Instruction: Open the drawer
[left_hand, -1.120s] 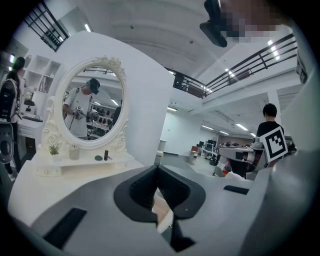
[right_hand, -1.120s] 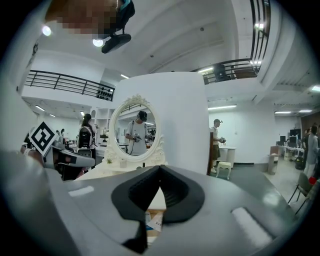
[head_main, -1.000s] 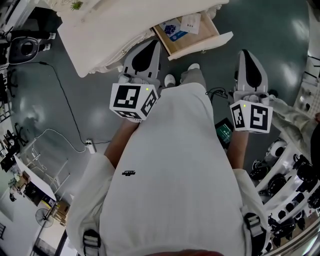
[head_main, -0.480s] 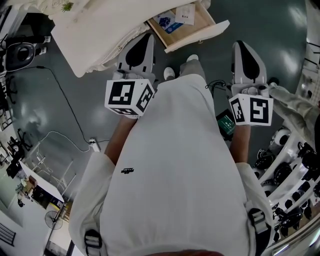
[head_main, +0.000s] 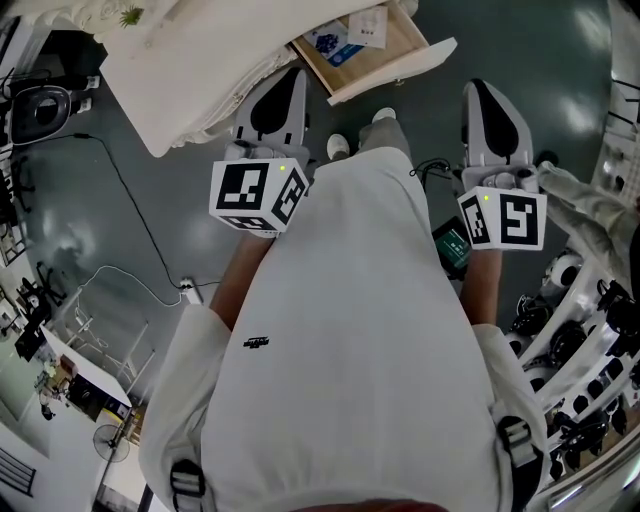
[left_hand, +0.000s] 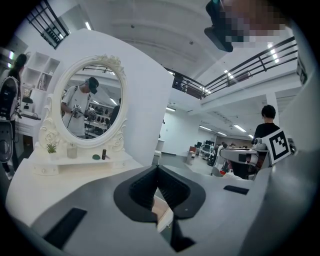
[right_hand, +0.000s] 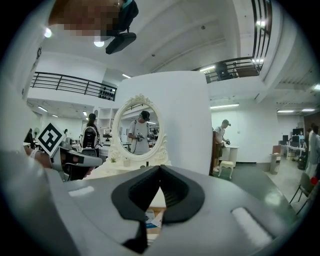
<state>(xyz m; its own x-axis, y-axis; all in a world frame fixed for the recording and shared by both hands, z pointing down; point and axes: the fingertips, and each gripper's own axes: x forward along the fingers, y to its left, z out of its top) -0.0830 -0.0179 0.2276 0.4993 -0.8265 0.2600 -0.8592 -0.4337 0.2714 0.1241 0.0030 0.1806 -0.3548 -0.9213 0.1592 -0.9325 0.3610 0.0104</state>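
The jaws of the left gripper (left_hand: 158, 170) are pressed together, with nothing caught between the ribbed pads. The jaws of the right gripper (right_hand: 160, 169) are likewise closed on nothing. Both grippers are held level in front of the person, one at each side of the body, and neither is seen touching any furniture.

The drawer (head_main: 395, 73) is found pulled out from under the white dressing table (head_main: 200, 50), at the top of the head view, ahead of the gripper tips. Two things are counted inside it: a blue-and-white packet (head_main: 330, 42) and a white card (head_main: 368, 27), lying side by side on the wooden floor. The print on them cannot be read.

The drawer's back end is cut off by the tabletop and the frame's edge. In both gripper views only a sliver of it is glimpsed through the gap below the jaws.

One oval mirror (left_hand: 87, 107) is seen on the table. On the ledge below it four small things are counted: a plant (left_hand: 51, 148), a pale cup (left_hand: 72, 150), a green lump (left_hand: 96, 157) and a dark bottle (left_hand: 104, 154).
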